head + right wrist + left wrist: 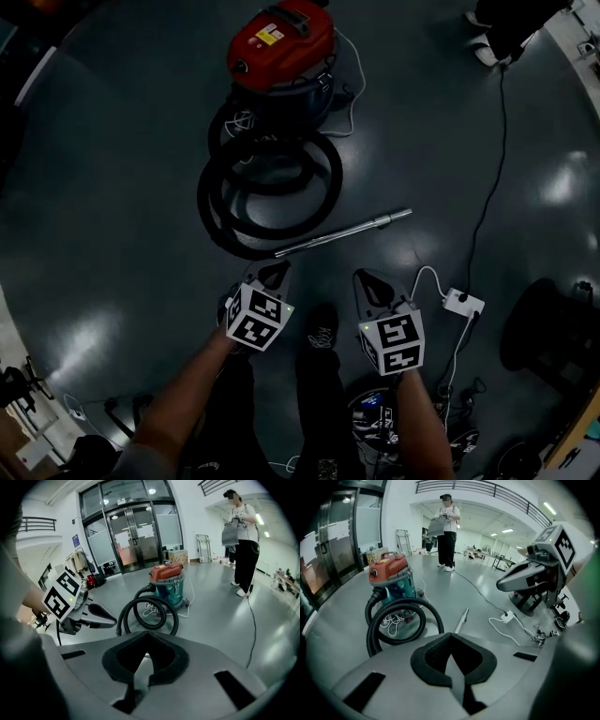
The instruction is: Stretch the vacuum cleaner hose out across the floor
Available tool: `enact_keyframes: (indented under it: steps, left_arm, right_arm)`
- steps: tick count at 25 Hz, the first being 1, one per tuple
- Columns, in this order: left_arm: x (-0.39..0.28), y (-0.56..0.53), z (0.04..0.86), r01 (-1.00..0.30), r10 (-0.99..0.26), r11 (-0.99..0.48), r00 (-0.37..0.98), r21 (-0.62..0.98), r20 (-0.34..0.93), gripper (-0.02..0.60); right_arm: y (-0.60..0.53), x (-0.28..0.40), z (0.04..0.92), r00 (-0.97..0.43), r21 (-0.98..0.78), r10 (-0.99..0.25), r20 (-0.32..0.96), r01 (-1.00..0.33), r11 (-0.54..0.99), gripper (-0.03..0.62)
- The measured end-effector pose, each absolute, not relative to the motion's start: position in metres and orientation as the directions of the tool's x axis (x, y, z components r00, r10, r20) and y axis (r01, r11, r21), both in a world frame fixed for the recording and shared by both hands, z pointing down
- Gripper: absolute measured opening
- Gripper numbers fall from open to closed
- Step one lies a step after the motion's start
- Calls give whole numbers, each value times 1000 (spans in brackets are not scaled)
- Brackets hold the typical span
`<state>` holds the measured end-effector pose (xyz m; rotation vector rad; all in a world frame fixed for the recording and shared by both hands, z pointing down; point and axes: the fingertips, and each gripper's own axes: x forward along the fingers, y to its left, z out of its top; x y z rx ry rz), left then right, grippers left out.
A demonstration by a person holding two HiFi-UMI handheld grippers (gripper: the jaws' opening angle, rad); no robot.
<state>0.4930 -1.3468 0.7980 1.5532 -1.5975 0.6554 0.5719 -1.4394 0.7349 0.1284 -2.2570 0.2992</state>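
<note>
Your left gripper (274,272) and right gripper (367,279) both have their jaws pressed together, holding nothing; the long black ribbed vacuum hose (208,202) lies coiled in loops on the floor, touching the red-topped round vacuum cleaner (281,42); its shiny metal tube (342,232) lies past the coil, nearer your grippers.

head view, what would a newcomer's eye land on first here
The red-topped vacuum cleaner stands at the top of the view, with its black hose coiled in loops just in front of it and a metal wand lying at the coil's near edge. Below, the left gripper and right gripper point toward the coil, both shut and empty.
</note>
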Motion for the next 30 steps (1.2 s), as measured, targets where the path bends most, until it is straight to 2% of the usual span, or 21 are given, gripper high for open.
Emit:
enact_keyframes:
  steps: [5,8,17,21,25,27,30]
  left_arm:
    - [508,-1330,921,-983,-507,79,103,165,856,8]
    - [506,-1317,978,-975,-495,128,95,181,864,8]
    - [478,-1261,1091,-944,-458,237,98,228,883,9]
    - [451,-1228,1113,-946,-436,253,75,202,897,11]
    - [433,-1199,1119,-933,-427,295,65,207,902,31]
    - [431,-1193,1122,-927,-431,288,98,240,897,82]
    - [426,-1186,1126,-912,-443,302,125,279,888,108]
  right_arm:
    - [-1426,592,853,-610,-197,51,790,-173,965,5]
    - [-1408,589,914,-597,-230,110,795,-127,965,5]
    - [-1334,544,1050,-522,-305,333,785,141,942,13]
    - [-1299,513,1088,-479,-287,381,791,260,922,113]
    - [-1257,487,1118,-398,-233,433,809,459,857,211]
    - [-1244,477,1132,-352,-193,436,828,551,812,218]
    - [-1227,459,1151,-301,-139,425,854,655,743,218]
